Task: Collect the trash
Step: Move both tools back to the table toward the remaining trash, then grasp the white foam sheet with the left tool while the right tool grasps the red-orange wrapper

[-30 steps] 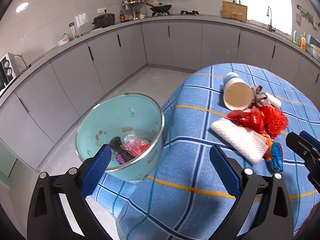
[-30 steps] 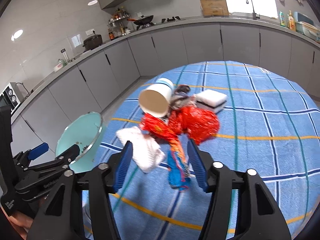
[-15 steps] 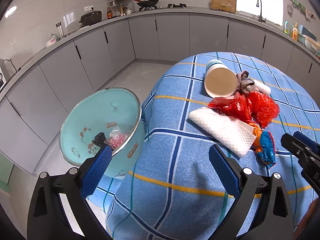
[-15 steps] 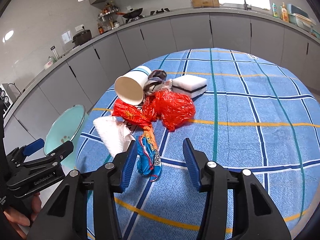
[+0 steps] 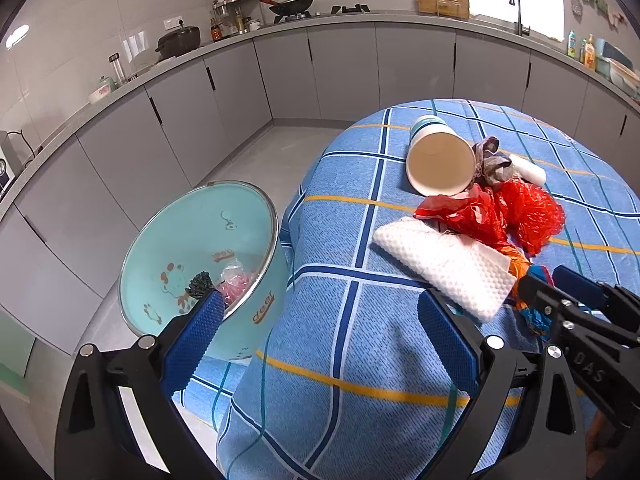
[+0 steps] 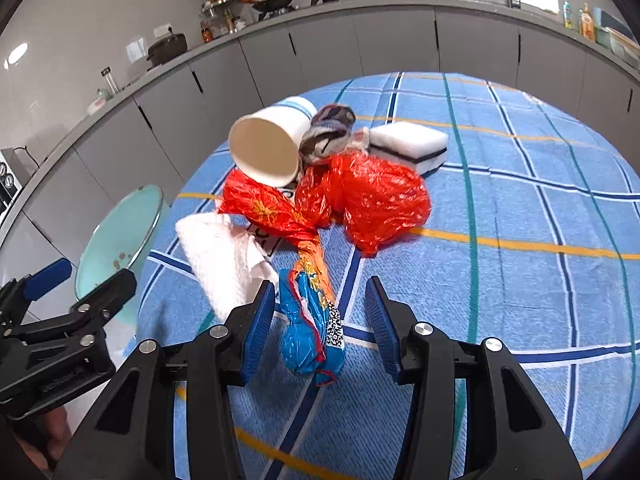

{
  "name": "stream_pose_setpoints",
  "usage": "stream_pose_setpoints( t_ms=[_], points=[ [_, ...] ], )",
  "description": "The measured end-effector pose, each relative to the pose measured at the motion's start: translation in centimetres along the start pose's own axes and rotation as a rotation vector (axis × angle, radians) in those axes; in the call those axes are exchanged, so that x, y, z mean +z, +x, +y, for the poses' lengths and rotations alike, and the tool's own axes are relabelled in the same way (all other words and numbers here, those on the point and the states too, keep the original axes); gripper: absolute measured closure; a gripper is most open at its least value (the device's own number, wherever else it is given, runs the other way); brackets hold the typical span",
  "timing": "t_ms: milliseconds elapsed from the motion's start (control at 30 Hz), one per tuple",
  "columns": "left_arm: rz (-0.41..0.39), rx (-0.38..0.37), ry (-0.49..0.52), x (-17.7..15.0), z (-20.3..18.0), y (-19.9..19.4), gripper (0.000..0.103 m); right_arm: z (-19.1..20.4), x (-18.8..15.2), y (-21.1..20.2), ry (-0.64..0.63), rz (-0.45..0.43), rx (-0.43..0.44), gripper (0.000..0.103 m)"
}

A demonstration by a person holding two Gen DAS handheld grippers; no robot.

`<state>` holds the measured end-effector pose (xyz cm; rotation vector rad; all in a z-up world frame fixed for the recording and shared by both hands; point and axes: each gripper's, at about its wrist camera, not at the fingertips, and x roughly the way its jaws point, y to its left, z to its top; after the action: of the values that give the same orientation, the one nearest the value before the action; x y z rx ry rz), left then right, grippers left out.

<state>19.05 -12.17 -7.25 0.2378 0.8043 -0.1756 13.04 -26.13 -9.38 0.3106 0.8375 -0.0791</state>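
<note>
Right hand-held gripper (image 6: pixel 320 324) sits spread around the crumpled blue plastic wrapper (image 6: pixel 310 332) on the blue checked tabletop (image 6: pixel 520 280), pads not squeezing. Left hand-held gripper (image 5: pixel 320 336) gapes wide beside the teal enamel bin (image 5: pixel 192 248).

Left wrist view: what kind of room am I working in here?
A home kitchen, most likely. Grey cabinets run under a long counter that carries a wok on a hob and a sink tap. The trash lies on a table under a blue checked cloth.
</note>
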Motion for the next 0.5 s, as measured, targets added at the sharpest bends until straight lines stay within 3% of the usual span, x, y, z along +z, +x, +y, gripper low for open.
stream_pose_setpoints(
  t_ms=[100, 167, 333, 500],
  points=[
    [0.003, 0.0, -0.001, 0.1, -0.1, 0.2, 0.008, -0.1, -0.2, 0.6, 0.005, 0.018, -0.002, 0.061],
    [0.003, -0.001, -0.001, 0.2, -0.2, 0.3, 0.008, -0.3, -0.2, 0.7, 0.006, 0.028, 0.007, 0.077],
    [0.003, -0.007, -0.002, 0.4, -0.4, 0.4, 0.008, -0.2, -0.3, 0.0, -0.003, 0.005, 0.02, 0.081],
    [0.014, -0.033, -0.032, 0.5, -0.6, 0.6, 0.008, -1.3, 0.4, -2.6, 0.05, -0.078, 0.068, 0.083]
  ],
)
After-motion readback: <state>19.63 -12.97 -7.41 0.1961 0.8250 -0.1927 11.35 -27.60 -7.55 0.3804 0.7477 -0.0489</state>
